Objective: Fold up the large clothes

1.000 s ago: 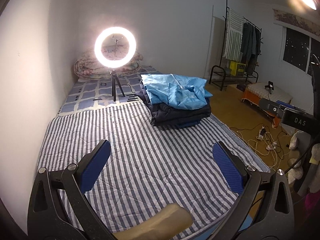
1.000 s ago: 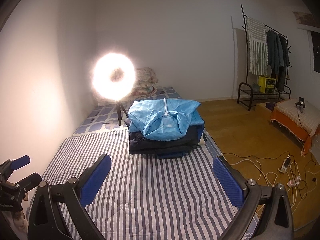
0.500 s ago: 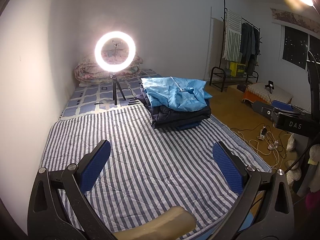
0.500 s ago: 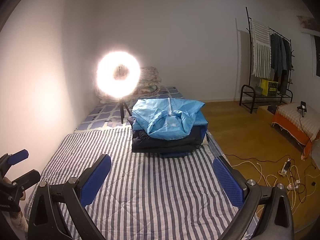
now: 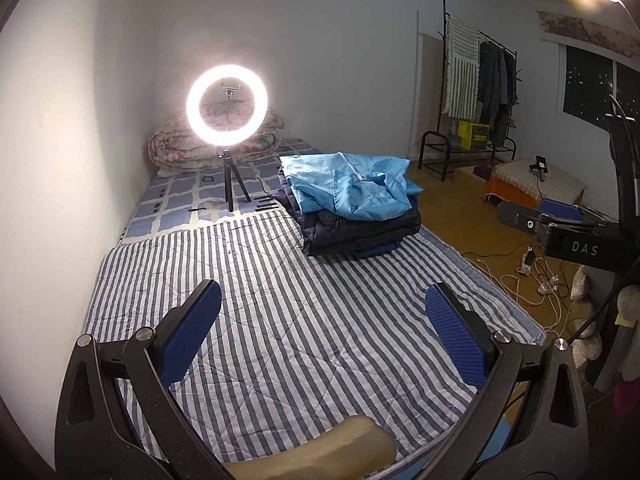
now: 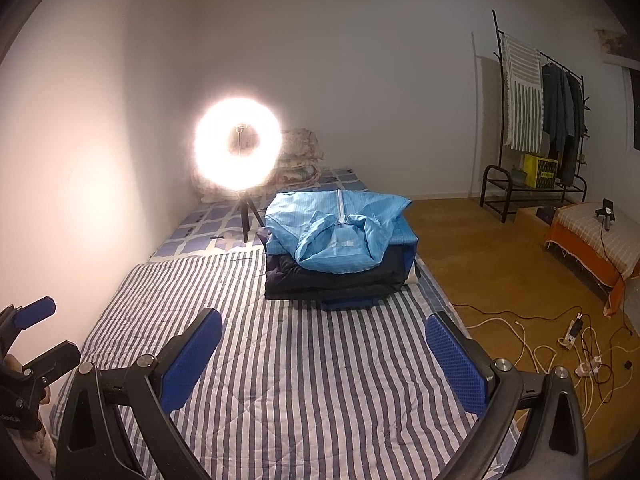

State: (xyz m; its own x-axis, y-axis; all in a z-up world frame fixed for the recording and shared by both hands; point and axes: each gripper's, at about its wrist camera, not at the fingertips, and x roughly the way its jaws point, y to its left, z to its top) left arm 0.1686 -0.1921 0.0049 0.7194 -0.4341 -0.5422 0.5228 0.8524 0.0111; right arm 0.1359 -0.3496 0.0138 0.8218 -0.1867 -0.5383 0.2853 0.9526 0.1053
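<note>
A light blue jacket (image 5: 350, 186) (image 6: 338, 232) lies loosely folded on top of a stack of dark folded clothes (image 5: 360, 232) (image 6: 332, 280) at the far right of a striped bed cover (image 5: 280, 312) (image 6: 288, 380). My left gripper (image 5: 324, 332) hovers open above the near part of the cover, holding nothing. My right gripper (image 6: 324, 356) is open too, well short of the stack. The left gripper (image 6: 28, 344) also shows at the left edge of the right wrist view, and the right gripper (image 5: 560, 224) at the right edge of the left wrist view.
A lit ring light on a small tripod (image 5: 227, 112) (image 6: 238, 148) stands on the bed behind the stack, before a rolled quilt (image 5: 180, 148). A clothes rack (image 5: 480, 92) (image 6: 536, 120), a low orange-edged mattress (image 6: 592, 236) and cables (image 6: 560, 344) occupy the wooden floor at right.
Both grippers have risen and drawn back slightly, so the clothes stack sits a little lower and farther in both views. Both stay open and the clothes have not moved.
</note>
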